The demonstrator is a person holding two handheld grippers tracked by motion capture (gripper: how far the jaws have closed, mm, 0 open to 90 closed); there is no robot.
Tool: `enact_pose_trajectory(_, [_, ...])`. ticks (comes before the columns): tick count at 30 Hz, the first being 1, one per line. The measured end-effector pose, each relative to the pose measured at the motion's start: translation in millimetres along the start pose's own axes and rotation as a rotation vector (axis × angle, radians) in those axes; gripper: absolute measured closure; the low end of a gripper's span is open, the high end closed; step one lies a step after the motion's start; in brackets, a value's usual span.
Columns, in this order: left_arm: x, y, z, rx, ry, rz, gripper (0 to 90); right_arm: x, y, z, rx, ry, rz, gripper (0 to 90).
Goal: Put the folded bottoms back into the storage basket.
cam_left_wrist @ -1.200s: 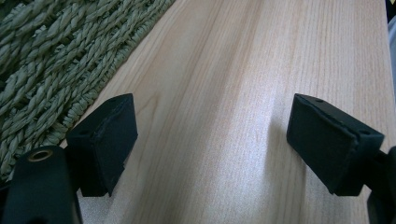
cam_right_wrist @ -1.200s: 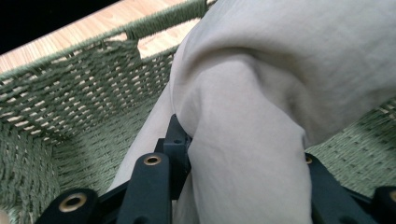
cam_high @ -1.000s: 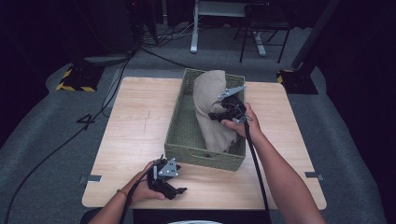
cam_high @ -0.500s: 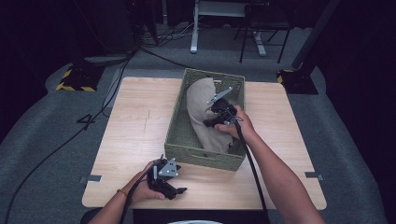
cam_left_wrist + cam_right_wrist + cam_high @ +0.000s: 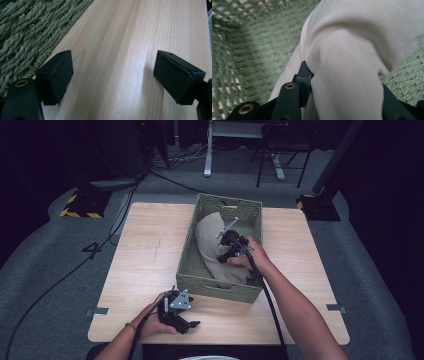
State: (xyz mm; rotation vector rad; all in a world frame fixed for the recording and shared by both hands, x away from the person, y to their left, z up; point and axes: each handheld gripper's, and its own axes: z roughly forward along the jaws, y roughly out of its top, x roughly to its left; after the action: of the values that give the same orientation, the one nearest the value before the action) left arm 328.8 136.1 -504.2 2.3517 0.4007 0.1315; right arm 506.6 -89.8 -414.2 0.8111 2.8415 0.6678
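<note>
A beige cloth (image 5: 210, 240) lies bunched inside a green woven basket (image 5: 220, 287) at the table's middle. My right gripper (image 5: 226, 245) reaches into the basket from the right and holds a thick fold of the cloth (image 5: 352, 62) between its jaws. Those jaws have just been opening a little, and the fold still fills the gap and touches both pads. The basket's weave (image 5: 249, 50) shows behind the cloth. My left gripper (image 5: 192, 324) rests open on the wooden table near its front edge, with only bare wood between its pads (image 5: 55, 75) and the basket wall (image 5: 25, 30) just beside it.
The wooden table (image 5: 140, 265) has free room left of the basket and a narrower strip to its right. Cables trail from both grippers toward the front edge. Dark floor, a desk frame and chair legs lie beyond the table's far side.
My right hand has moved left and down into the basket with the cloth, which now sits lower. The left hand and its gripper have stayed put.
</note>
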Motion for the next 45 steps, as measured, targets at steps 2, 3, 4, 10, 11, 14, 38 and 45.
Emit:
enact_pose_trajectory(2, [0.0,0.0,0.0,0.0,0.0,-0.001,16.9,0.7,0.3,0.6,0.003,-0.006,-0.003,60.5])
enact_pose_trajectory(3, [0.0,0.1,0.0,0.0,0.0,0.0,16.9,0.2,0.2,0.4,0.004,-0.005,-0.005,59.1])
enact_pose_trajectory(4, [0.0,0.1,0.0,0.0,0.0,0.0,16.9,0.2,0.2,0.4,0.004,-0.005,-0.005,59.1])
enact_pose_trajectory(10, [-0.1,0.1,-0.1,0.001,0.0,-0.001,16.9,1.0,0.3,1.6,0.02,-0.102,-0.003,45.5])
enact_pose_trajectory(11, [-0.1,0.0,0.0,0.0,0.0,-0.001,16.9,1.1,0.3,1.3,0.018,-0.102,-0.005,45.5])
enact_pose_trajectory(14, [0.0,0.0,0.0,-0.001,0.0,0.0,16.9,0.3,0.0,-0.6,0.001,-0.105,0.001,43.2])
enact_pose_trajectory(38, [-0.1,0.0,-0.2,0.001,0.001,-0.001,16.9,-0.7,-3.2,-18.1,-0.066,-0.203,-0.036,23.5])
enact_pose_trajectory(45, [-0.1,0.0,-0.2,0.001,0.001,-0.001,16.9,-0.5,-6.4,-24.8,-0.087,-0.211,-0.053,23.4])
